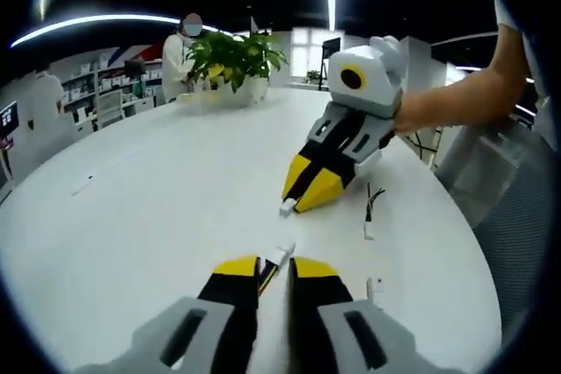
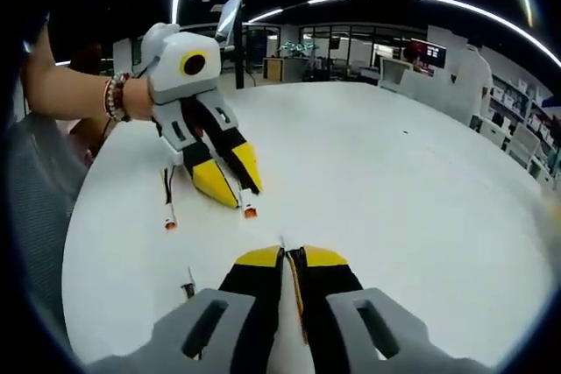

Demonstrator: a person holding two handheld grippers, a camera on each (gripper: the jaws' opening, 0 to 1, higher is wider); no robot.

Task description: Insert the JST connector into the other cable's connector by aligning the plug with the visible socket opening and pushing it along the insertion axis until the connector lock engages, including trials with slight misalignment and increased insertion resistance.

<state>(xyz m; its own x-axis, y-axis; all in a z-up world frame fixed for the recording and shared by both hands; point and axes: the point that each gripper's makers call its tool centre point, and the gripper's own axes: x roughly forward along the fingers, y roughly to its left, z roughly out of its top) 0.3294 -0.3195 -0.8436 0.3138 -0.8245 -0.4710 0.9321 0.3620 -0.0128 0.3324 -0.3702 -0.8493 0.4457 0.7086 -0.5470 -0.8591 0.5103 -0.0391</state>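
jst connector halves sit one in each of my grippers, held out over the white table (image 1: 131, 216) and facing each other. my left gripper (image 1: 274, 264) has its jaws pinched together on a small white connector (image 1: 280, 254) that pokes out past the tips, with its wires running back between the jaws. in the same left gripper view my right gripper (image 1: 289, 206) comes in from the right, jaws closed on a white connector end (image 1: 287, 208) at the tips. the two ends are near each other but apart, with bare table showing between them.

from the right gripper view my right gripper's tips (image 2: 282, 251) are pressed together with only a sliver of something pale between them; the cable piece there is too small to make out well. the left gripper (image 2: 248, 203) angles down from the upper left, and an orange-tipped end (image 2: 250, 212) sticks out of its jaws.

i hold each piece close to its tip so the short stub stays stiff when pushed. my judgement is that i am in the lining-up step: the mating has not begun, and the two axes look angled to each other, so they need squaring before any push.

spare cables lie on the table beside the work (image 1: 369, 212), well clear of the gap. a potted plant (image 1: 232, 63) stands at the far edge.
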